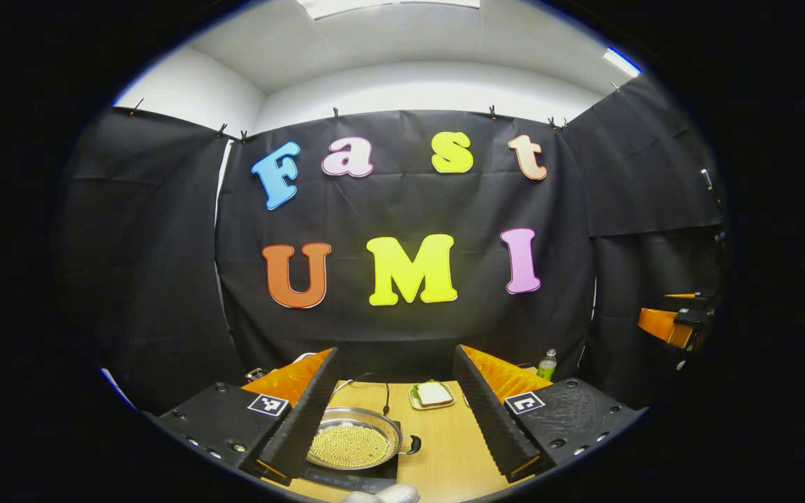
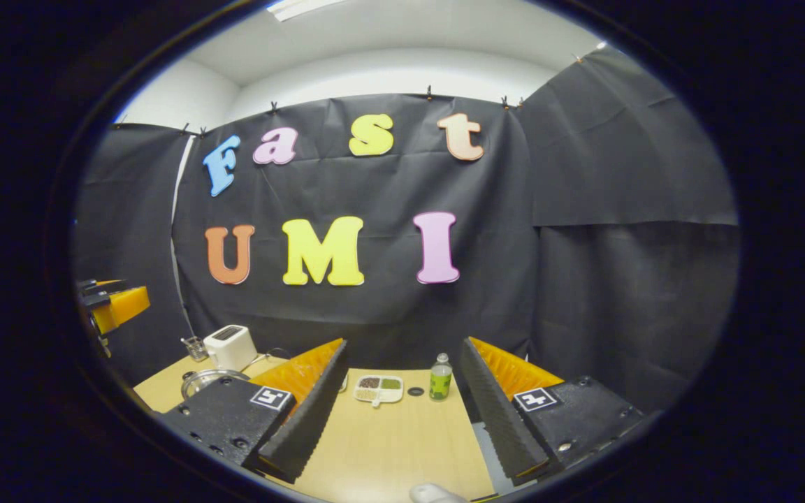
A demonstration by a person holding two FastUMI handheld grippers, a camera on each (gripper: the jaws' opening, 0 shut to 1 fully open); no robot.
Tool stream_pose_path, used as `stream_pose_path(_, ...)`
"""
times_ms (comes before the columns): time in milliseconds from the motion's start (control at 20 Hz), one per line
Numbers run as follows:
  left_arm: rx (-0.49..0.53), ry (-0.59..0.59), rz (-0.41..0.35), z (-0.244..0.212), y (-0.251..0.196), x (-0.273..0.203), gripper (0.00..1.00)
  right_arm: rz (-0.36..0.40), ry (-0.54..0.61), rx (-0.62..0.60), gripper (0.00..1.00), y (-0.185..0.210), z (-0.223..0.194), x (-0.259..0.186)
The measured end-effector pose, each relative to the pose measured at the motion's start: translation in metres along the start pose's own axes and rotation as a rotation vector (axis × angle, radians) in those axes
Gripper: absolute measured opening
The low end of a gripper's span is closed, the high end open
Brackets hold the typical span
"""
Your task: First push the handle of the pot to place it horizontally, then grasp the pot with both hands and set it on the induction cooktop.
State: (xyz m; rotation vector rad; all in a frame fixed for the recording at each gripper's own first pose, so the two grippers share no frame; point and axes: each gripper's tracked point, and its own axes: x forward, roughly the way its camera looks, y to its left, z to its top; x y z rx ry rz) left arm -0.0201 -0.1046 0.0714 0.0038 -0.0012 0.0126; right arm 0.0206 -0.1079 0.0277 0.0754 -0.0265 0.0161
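in the left gripper view, the left gripper (image 1: pixel 397 412) has its jaws wide apart with nothing between them, held above a light wooden table (image 1: pixel 444 447). seen past the gap, toward the left finger, sits the pot (image 1: pixel 353 439), a shallow metal pan full of small yellowish beads. it rests on the dark induction cooktop (image 1: pixel 346 478), whose front edge shows just below it. the pot's short dark handle (image 1: pixel 413 444) sticks out level to the right. a thin dark cable (image 1: pixel 374 384) curves along the table behind the pot. farther back, near the middle, a small tray (image 1: pixel 432 395) holds something white. a bottle (image 1: pixel 547 365) with a green label stands behind the right finger, close to the black cloth wall. at the far right edge, part of the right gripper (image 1: pixel 675 323) appears, well apart; how its jaws stand cannot be told from here.

in the right gripper view, the right gripper (image 2: pixel 402 412) also has its jaws spread wide and empty over the bare table (image 2: pixel 388 447). beyond the gap, a divided dish (image 2: pixel 379 388) with small portions sits beside a small dark disc (image 2: pixel 415 392) and the bottle (image 2: pixel 439 378). to the left, behind the left finger, stand a white toaster (image 2: pixel 230 346), a glass cup (image 2: pixel 195 347) and the rim of the pot (image 2: pixel 208 380).
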Motion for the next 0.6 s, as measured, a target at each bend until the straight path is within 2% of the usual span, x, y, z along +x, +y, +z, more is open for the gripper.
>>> stream_pose_path(600, 0.021, 0.006, 0.025, -0.001, -0.0025, -0.0035, 0.97, 0.018, -0.008, 0.005, 1.0, -0.0031, 0.0082, -0.0059)
